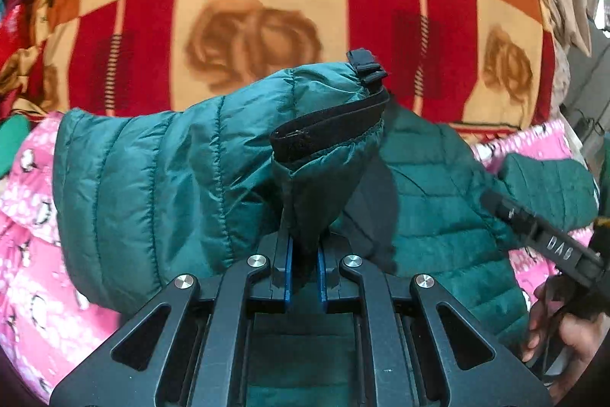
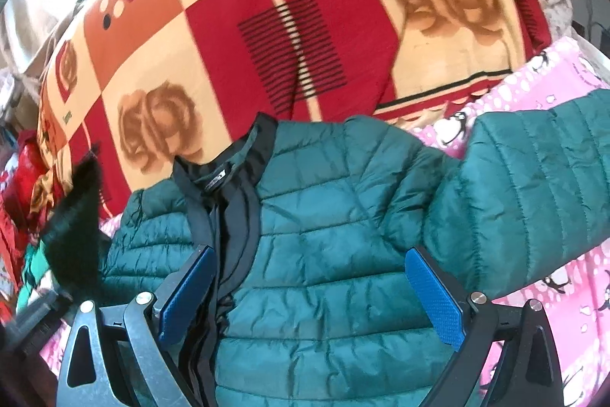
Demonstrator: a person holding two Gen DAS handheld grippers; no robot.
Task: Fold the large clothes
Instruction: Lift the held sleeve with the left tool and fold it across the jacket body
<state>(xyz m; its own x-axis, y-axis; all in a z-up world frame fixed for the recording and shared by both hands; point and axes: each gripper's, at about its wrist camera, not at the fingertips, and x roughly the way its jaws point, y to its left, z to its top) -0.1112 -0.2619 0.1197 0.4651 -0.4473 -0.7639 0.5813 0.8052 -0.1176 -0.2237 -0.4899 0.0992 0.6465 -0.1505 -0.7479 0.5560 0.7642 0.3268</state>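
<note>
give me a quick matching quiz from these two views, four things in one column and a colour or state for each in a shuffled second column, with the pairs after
Column 1:
1. left claw
2. right claw
3. sleeve cuff
4. penguin sheet

Column 2:
A. pink
B. open above the jacket front
C. black trim on green
D. shut on the sleeve

Pairs: 1-D, 2-B, 3-C, 4-A
</note>
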